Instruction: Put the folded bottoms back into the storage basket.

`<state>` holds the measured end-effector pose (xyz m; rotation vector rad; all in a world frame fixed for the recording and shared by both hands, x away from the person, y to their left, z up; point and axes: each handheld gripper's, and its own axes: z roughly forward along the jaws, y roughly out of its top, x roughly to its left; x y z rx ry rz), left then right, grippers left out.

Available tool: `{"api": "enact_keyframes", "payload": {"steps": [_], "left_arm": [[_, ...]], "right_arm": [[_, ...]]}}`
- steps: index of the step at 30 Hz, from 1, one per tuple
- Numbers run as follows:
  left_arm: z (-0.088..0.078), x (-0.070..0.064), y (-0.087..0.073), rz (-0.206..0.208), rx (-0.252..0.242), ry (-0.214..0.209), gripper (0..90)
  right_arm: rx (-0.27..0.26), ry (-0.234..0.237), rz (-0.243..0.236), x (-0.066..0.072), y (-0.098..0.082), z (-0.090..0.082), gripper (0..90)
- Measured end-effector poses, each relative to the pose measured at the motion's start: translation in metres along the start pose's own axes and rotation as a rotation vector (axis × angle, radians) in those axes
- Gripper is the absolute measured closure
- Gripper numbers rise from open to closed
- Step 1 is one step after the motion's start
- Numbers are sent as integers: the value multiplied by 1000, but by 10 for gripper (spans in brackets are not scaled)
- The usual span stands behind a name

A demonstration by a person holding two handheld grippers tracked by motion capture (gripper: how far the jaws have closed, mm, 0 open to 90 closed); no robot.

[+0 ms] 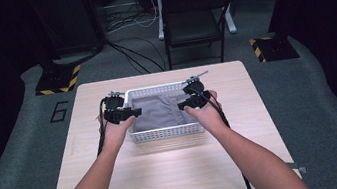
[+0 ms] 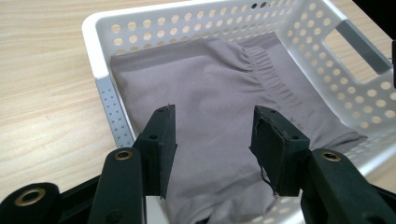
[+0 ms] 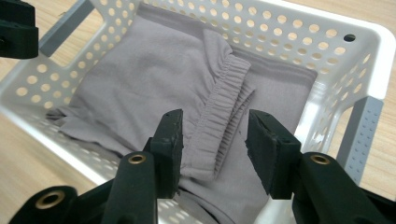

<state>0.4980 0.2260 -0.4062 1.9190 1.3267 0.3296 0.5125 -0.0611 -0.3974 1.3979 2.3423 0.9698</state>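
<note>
A white perforated basket (image 1: 166, 133) sits mid-table and holds a folded grey garment (image 1: 159, 111) with an elastic waistband (image 3: 223, 100). My left gripper (image 1: 135, 112) hovers at the basket's left end, jaws open over the grey cloth (image 2: 205, 98). My right gripper (image 1: 181, 105) hovers at the right end, open, its jaws straddling the waistband without touching it. In the left gripper view the basket rim (image 2: 93, 28) curves round the cloth. In the right gripper view the left gripper's black body (image 3: 16, 28) shows at the far end of the basket (image 3: 327, 35).
The light wooden table (image 1: 168, 175) has bare room in front of the basket and at both sides. Beyond its far edge stand a black folding chair (image 1: 195, 17) and cables on the grey floor. Yellow-black striped bases (image 1: 58, 80) sit at both sides.
</note>
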Motion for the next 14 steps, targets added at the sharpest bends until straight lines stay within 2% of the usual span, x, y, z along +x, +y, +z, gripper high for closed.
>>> {"api": "enact_keyframes", "payload": {"steps": [9,11,14], "left_arm": [[-27,-1,-8,-2,-20,-48,500],[-32,3,-13,-10,-22,-64,501],[-38,7,-21,-17,-25,-64,491]], "right_arm": [[-27,32,-18,-2,-12,-22,529],[-28,28,-30,-5,-15,-26,534],[-29,13,-33,-11,-19,-32,532]]}}
